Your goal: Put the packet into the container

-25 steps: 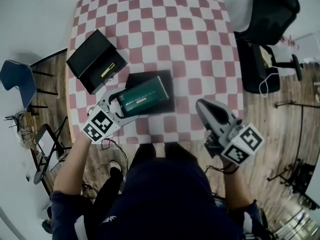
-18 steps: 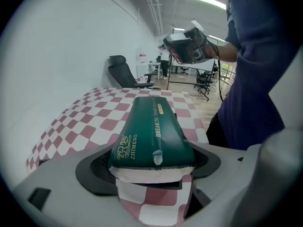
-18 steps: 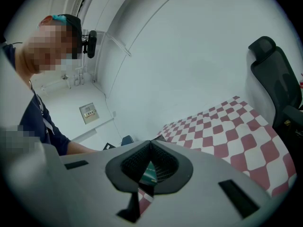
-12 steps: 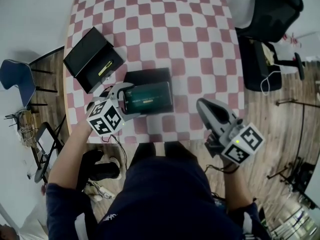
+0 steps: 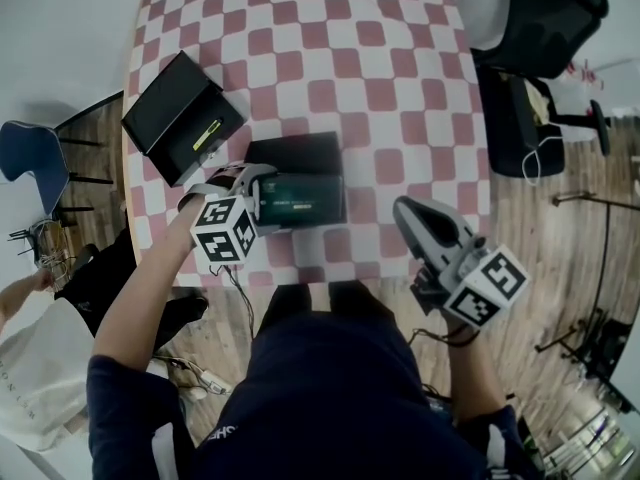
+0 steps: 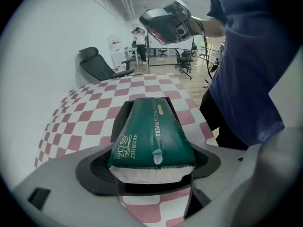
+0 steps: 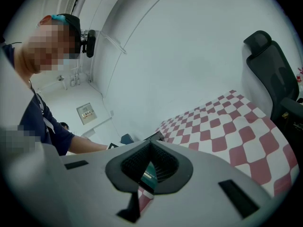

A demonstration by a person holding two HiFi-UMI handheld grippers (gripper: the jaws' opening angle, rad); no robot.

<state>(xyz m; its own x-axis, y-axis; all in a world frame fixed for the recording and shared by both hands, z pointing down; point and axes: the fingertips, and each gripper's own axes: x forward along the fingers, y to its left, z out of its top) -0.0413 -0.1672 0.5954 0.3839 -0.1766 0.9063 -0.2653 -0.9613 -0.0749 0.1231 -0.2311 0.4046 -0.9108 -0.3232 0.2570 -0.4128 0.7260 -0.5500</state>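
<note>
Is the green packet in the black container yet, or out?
Partly in: the packet has its far end lying inside the container, its near end clamped in the left gripper.

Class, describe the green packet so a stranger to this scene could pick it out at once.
Start at the red-and-white checked table; near its front edge, left of centre, sits a flat black container. The packet lies over it, its near end pinched by the left gripper. It is the only green thing there; the neighbouring box is black.
</note>
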